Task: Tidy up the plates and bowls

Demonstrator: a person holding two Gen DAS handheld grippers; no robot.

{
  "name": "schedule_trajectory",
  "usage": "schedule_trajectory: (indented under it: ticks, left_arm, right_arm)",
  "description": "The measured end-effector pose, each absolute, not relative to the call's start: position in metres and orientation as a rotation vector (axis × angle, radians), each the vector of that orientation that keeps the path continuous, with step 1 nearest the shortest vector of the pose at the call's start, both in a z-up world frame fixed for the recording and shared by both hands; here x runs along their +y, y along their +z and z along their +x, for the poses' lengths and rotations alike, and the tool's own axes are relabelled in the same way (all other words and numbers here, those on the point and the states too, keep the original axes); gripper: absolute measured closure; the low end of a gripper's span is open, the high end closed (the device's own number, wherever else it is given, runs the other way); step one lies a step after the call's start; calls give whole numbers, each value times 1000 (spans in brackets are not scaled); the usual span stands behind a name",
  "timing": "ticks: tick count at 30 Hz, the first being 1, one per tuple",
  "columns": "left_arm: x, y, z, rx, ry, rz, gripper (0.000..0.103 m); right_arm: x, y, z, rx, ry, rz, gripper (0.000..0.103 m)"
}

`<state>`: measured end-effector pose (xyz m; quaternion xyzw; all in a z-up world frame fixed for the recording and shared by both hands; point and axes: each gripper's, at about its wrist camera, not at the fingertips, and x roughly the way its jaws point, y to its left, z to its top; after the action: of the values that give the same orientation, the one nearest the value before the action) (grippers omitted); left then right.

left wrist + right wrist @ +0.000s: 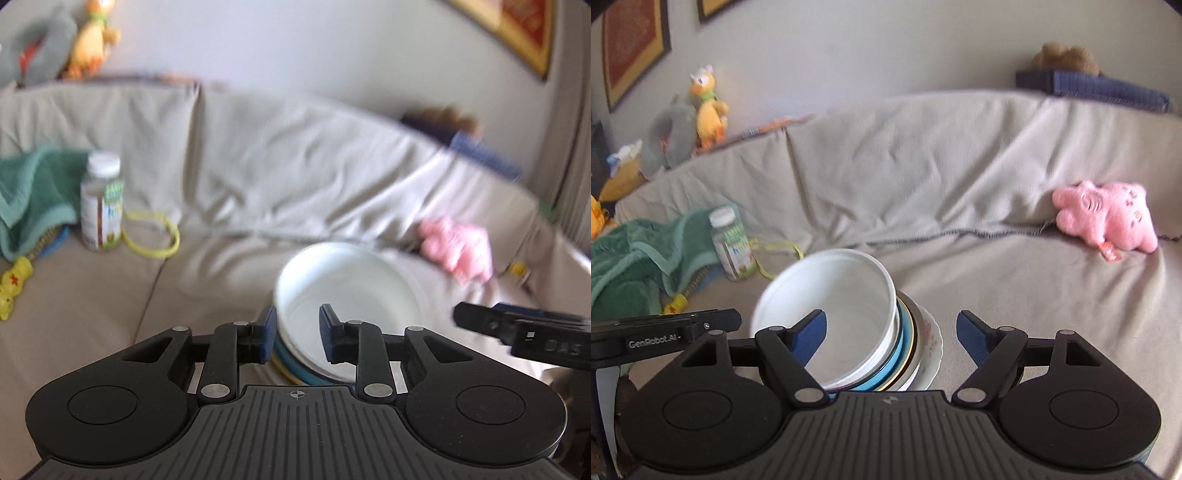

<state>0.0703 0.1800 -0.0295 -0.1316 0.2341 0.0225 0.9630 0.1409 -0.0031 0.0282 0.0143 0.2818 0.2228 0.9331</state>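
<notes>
On the sofa, from the left: a green towel, a bottle, then the stack of plates and bowls, a white bowl on top, and a pink toy far right. The left gripper has its jaws straddling the stack's near rim; whether the pads press it I cannot tell. The right gripper has wide-open jaws, one finger inside the bowl, the other clear of the stack's right edge, gripping nothing. The top bowl sits tilted on the stack; on soft cushions, a one-sided pinch or a nudge from the inner finger could tip it or slide the stack apart.
</notes>
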Motion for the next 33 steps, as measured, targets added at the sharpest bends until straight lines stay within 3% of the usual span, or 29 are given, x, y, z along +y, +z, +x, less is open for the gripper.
schedule_trajectory:
  ticks: [6, 12, 33]
  left_arm:
    - [136, -54, -4, 390, 24, -271, 82]
    - [89, -90, -62, 315, 170, -191, 83]
    - [75, -107, -58, 413, 140, -125, 83]
  right_arm:
    - [-24, 5, 56, 431, 412, 40, 18]
    - [-43, -34, -1, 430, 413, -10, 18]
    - [-50, -62, -10, 459, 399, -11, 18]
